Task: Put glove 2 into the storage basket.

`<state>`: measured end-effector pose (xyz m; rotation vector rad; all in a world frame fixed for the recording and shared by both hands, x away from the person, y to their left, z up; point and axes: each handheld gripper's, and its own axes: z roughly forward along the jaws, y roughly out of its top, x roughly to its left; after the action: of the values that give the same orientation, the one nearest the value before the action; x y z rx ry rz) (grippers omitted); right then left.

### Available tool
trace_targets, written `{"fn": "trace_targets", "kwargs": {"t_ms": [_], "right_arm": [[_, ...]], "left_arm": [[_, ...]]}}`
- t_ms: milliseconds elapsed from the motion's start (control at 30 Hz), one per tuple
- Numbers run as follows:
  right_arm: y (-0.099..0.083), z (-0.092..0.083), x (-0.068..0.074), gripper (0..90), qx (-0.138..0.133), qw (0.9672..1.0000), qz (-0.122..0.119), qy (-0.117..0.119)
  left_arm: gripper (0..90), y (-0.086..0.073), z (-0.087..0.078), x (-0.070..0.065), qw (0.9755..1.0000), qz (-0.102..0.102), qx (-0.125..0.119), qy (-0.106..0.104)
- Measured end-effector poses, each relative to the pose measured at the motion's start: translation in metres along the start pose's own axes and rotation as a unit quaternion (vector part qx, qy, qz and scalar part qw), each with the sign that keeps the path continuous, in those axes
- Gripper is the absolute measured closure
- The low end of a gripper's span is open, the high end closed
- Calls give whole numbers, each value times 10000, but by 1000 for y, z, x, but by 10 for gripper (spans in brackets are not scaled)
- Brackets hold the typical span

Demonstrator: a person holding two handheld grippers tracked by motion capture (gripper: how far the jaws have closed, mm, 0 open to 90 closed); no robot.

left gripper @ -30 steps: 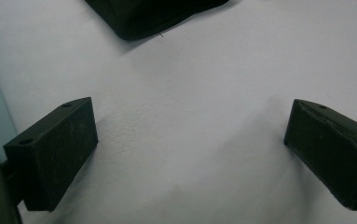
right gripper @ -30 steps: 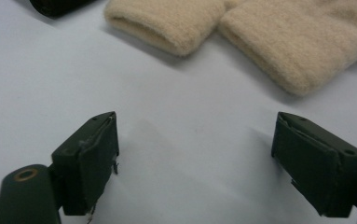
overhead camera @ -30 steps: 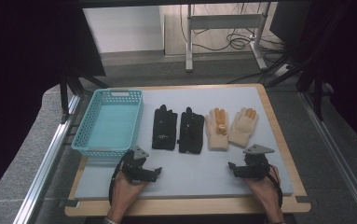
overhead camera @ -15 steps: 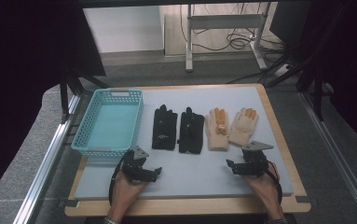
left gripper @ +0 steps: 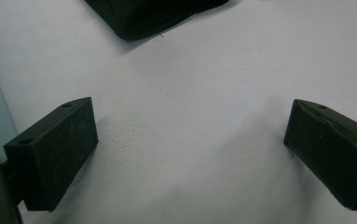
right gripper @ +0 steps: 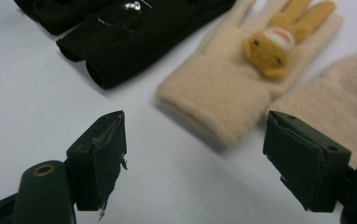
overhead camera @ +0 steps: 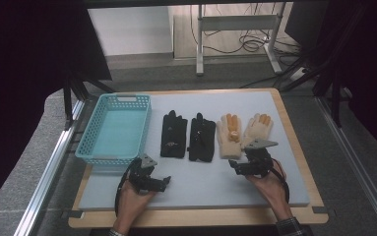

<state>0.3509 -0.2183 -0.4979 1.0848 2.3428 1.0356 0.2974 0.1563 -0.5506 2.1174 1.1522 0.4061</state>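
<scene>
The cream glove [right gripper: 223, 100] now lies just ahead of the right gripper [right gripper: 195, 158], whose empty, wide jaws have just been narrowing slightly after it advanced from the near edge, likely to grasp the cuff, while the left gripper [left gripper: 190, 154] waits open and empty.

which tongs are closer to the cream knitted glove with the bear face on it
Right. The right tongs hover open just below the cream knitted bear glove's cuff; the left tongs sit farther off, below the two black gloves.

Lab: framed test table [overhead camera: 294, 123], cables [overhead camera: 235, 42]
</scene>
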Motion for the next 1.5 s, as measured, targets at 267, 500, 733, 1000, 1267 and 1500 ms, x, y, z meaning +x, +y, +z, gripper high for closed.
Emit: {"fn": "trace_targets", "kwargs": {"t_ms": [267, 500, 733, 1000, 1267, 1500], "right_arm": [[24, 18, -1, 264, 22, 9998, -67, 182], [48, 38, 3, 371, 19, 9992, -264, 314], [71, 62, 8, 442, 83, 9983, -454, 352], [91, 97, 12, 280, 260, 9982, -448, 311], [95, 134, 14, 227, 603, 9967, -499, 232], [95, 143, 16, 390, 703, 9966, -401, 151]], "left_arm": [[28, 0, 0, 0, 10000, -3, 0, -3], [29, 0, 0, 0, 10000, 2, 0, -1], [28, 0, 0, 0, 10000, 1, 1, -5], [28, 0, 0, 0, 10000, 1, -2, -7], [28, 0, 0, 0, 10000, -3, -1, -8], [28, 0, 0, 0, 10000, 0, -1, -7]]}}
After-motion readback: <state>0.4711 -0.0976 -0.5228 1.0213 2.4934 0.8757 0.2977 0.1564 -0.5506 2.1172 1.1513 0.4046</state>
